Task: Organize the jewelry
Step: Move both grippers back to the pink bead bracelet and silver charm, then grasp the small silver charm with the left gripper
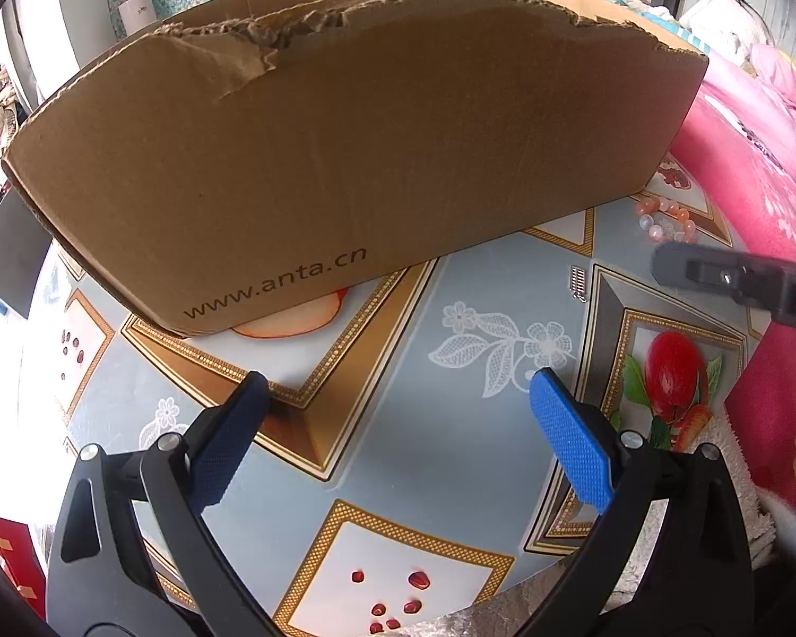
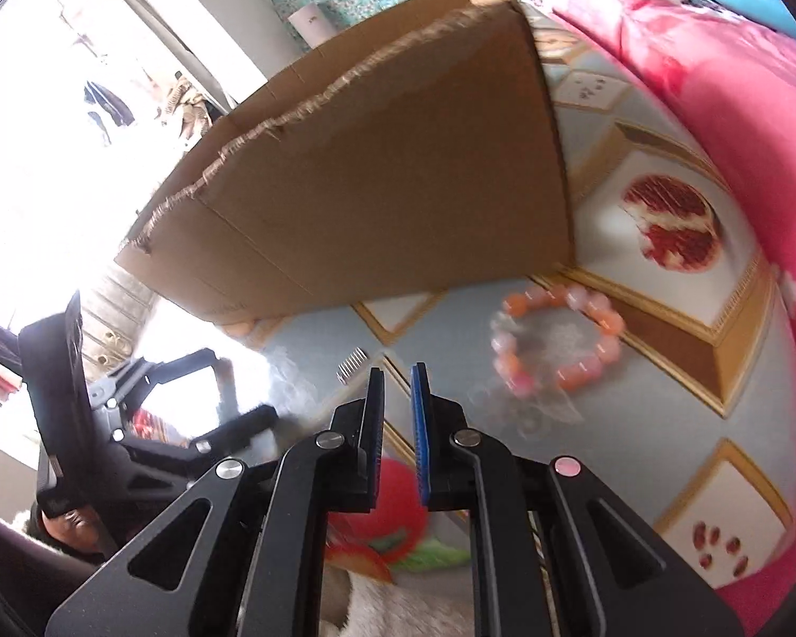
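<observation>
On the worktop point(image 1: 398, 451), which was covered with a pale blue oilcloth printed with fruit and gold frames, a bracelet of round orange and pink beads point(image 2: 557, 342) lay flat at the middle right of the right wrist frame, just beside the near right corner of a large brown cardboard box with a torn rim point(image 1: 345, 159). In the left wrist view the same bracelet point(image 1: 666, 220) showed only small, at the right edge of the frame, under the corner of the box.

The right tongs point(image 2: 397, 371) were nearly clenched, with only a thin gap between the blue pads, and they grasped nothing. The left tongs point(image 1: 398, 387) were released wide and also empty.

The bracelet lay ahead of the right tongs and to the right of their line, so the right hand appeared nearer to it; the left tongs were well apart from it. As a closed ring it pointed in no direction, and its oval seemed slightly longer from left to right in the frame, though blur made this uncertain. A small silver comb-like hair clip point(image 2: 351, 363) lay just beside the tip of the right tongs, on their left.
</observation>
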